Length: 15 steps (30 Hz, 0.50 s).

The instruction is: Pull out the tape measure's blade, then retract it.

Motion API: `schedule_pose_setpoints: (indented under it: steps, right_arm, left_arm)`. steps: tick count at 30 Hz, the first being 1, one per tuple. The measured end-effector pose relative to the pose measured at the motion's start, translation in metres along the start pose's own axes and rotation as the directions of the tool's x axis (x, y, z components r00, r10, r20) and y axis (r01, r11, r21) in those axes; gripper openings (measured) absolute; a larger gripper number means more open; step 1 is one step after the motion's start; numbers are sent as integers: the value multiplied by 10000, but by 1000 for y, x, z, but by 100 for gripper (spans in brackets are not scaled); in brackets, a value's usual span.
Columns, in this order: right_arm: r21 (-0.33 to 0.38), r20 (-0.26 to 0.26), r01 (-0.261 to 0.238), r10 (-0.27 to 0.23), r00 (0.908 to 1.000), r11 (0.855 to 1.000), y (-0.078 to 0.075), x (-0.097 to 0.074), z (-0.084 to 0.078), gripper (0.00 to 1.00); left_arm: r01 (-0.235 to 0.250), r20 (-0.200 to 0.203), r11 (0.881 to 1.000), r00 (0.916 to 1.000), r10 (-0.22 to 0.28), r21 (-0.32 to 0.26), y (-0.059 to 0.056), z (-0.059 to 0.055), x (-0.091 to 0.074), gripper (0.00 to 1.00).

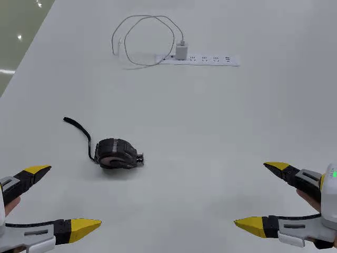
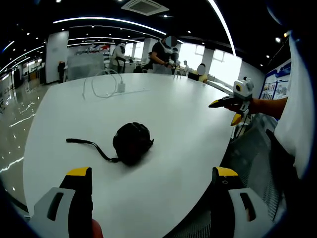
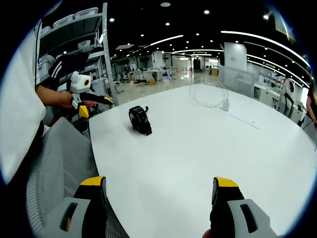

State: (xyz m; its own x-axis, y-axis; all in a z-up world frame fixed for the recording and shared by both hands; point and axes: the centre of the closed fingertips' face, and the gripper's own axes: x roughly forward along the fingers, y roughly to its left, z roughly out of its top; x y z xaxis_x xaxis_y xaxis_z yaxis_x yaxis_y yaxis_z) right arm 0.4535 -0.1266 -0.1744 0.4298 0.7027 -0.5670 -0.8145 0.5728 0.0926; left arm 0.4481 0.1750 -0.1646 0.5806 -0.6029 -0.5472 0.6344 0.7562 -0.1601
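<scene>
Head view — opening step, with nothing grasped yet. The tape measure [image 1: 117, 154] lies on the white desk [image 1: 221, 121] with its blade wound in. What looks like the hook end faces right, and the black wrist strap [image 1: 79, 129] trails off to the left. The left tongs [image 1: 72, 196] and the right tongs [image 1: 251, 194] hover near the front edge, both spread wide and empty — the left nearer the case, the right well apart from it. The likely next move is for one pair to pinch the case steady while the other closes on the small hook and draws it straight out.
</scene>
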Motion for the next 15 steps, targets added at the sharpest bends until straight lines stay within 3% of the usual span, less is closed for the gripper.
schedule_pose_setpoints:
  steps: [15]
  right_arm:
    - [-393, -297, -542, 531, 9981, 9978, -3, 22, 4, 87]
  left_arm:
    - [457, -290, 9978, 9986, -443, 488, 10, 3, 12, 99]
